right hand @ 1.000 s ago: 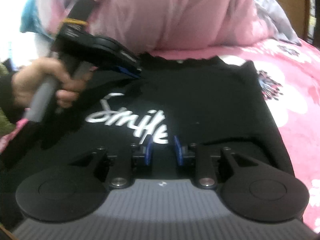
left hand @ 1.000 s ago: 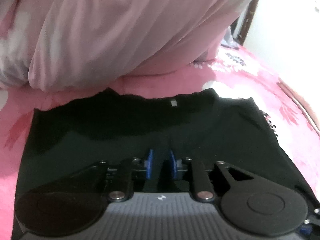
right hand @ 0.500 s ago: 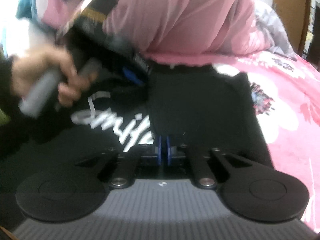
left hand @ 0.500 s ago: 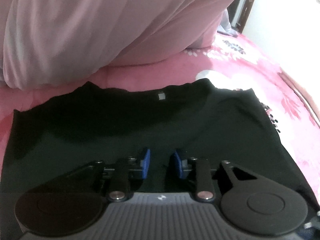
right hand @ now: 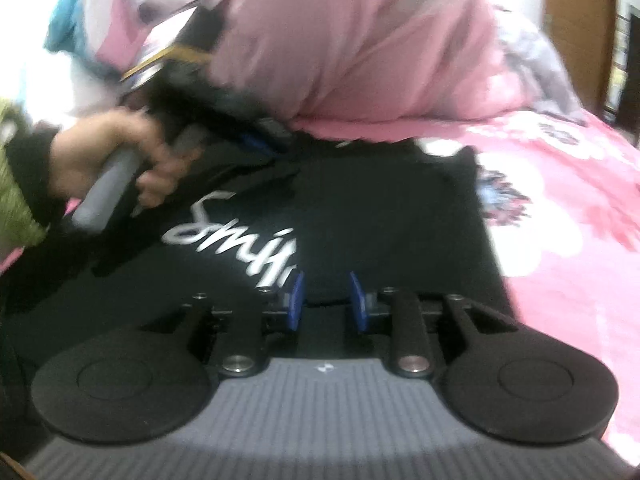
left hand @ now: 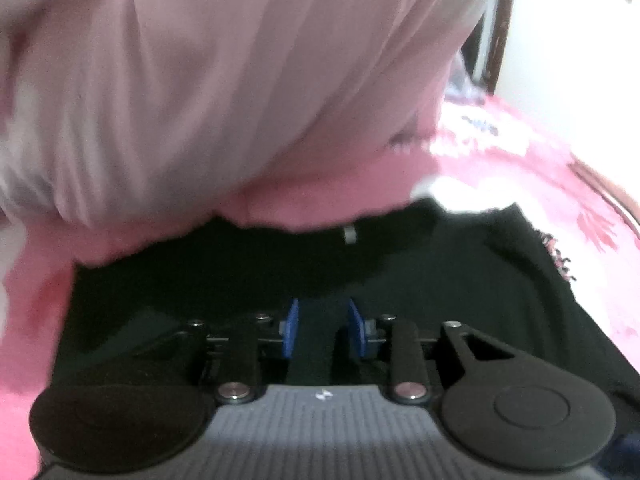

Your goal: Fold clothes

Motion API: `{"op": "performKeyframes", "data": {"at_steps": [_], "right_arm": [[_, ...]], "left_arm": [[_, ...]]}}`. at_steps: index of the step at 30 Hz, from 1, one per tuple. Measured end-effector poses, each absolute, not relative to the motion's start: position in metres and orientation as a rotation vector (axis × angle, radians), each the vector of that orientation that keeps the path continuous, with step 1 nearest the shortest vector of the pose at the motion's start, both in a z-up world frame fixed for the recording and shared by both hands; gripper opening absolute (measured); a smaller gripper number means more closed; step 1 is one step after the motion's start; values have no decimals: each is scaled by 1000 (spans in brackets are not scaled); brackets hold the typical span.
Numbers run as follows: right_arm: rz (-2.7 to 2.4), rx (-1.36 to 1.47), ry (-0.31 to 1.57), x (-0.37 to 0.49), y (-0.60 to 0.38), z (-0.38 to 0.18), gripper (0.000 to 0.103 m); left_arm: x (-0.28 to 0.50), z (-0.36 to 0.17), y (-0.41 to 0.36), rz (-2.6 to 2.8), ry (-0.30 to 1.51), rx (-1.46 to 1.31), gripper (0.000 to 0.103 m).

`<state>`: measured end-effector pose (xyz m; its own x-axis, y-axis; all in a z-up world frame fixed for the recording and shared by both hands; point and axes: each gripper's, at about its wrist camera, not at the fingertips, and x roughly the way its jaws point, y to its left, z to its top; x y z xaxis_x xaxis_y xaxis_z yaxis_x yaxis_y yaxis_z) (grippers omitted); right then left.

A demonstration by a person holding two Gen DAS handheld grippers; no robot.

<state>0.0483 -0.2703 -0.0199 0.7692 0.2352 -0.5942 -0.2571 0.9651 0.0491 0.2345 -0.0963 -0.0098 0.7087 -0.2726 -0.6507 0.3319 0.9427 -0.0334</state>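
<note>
A black t-shirt (right hand: pixel 384 208) with white lettering (right hand: pixel 224 236) lies flat on the pink bed. Its right part is folded over and hides the end of the lettering. My right gripper (right hand: pixel 326 300) hovers open over the shirt's near edge, with nothing between its blue pads (right hand: pixel 297 300). A hand (right hand: pixel 108 152) holds my left gripper (right hand: pixel 260 144) low at the shirt's far left, near the collar. In the left wrist view, the left gripper (left hand: pixel 323 328) is open above the black t-shirt (left hand: pixel 460 280), whose collar tag (left hand: pixel 349 235) shows ahead.
A bulky pale pink quilt (right hand: pixel 360 40) is piled right behind the shirt's collar edge. The pink floral bedsheet (right hand: pixel 568 208) extends to the right. A wooden door frame (left hand: pixel 502 28) stands at the far right, and a green sleeve (right hand: pixel 16 192) enters from the left.
The right gripper shut half a second ago and has opened again; a flap of the shirt now covers part of the lettering. The left gripper opened and moved closer to the quilt.
</note>
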Motion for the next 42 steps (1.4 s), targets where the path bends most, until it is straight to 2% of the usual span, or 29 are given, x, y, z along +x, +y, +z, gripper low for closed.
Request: {"op": "performKeyframes", "data": {"at_steps": [3, 5, 10, 14, 18, 22, 26, 31, 32, 34, 36, 42], "right_arm": [[222, 12, 659, 60, -293, -26, 23], [192, 44, 672, 67, -307, -30, 18], [117, 123, 703, 86, -345, -40, 12], [98, 163, 712, 86, -363, -37, 12], [42, 167, 713, 101, -385, -16, 14], [104, 366, 700, 154, -417, -4, 19], [149, 562, 730, 222, -439, -22, 19], [165, 711, 791, 267, -446, -54, 20], [176, 725, 787, 268, -445, -56, 19], [197, 752, 779, 270, -445, -60, 4], [208, 766, 761, 272, -444, -61, 0], [195, 867, 701, 263, -461, -60, 4]], "left_arm": [[219, 3, -109, -399, 662, 114, 32], [210, 9, -124, -462, 654, 137, 33], [197, -5, -165, -564, 703, 183, 33], [198, -36, -170, -506, 787, 222, 33], [193, -38, -158, -508, 745, 191, 33], [195, -37, -154, -477, 693, 175, 33], [204, -44, -155, -436, 703, 172, 35], [199, -49, -153, -430, 673, 183, 36], [198, -49, -152, -429, 671, 179, 36], [198, -50, -152, -427, 668, 169, 36], [198, -50, -151, -423, 667, 163, 36], [198, -51, -150, -415, 666, 144, 36]]}}
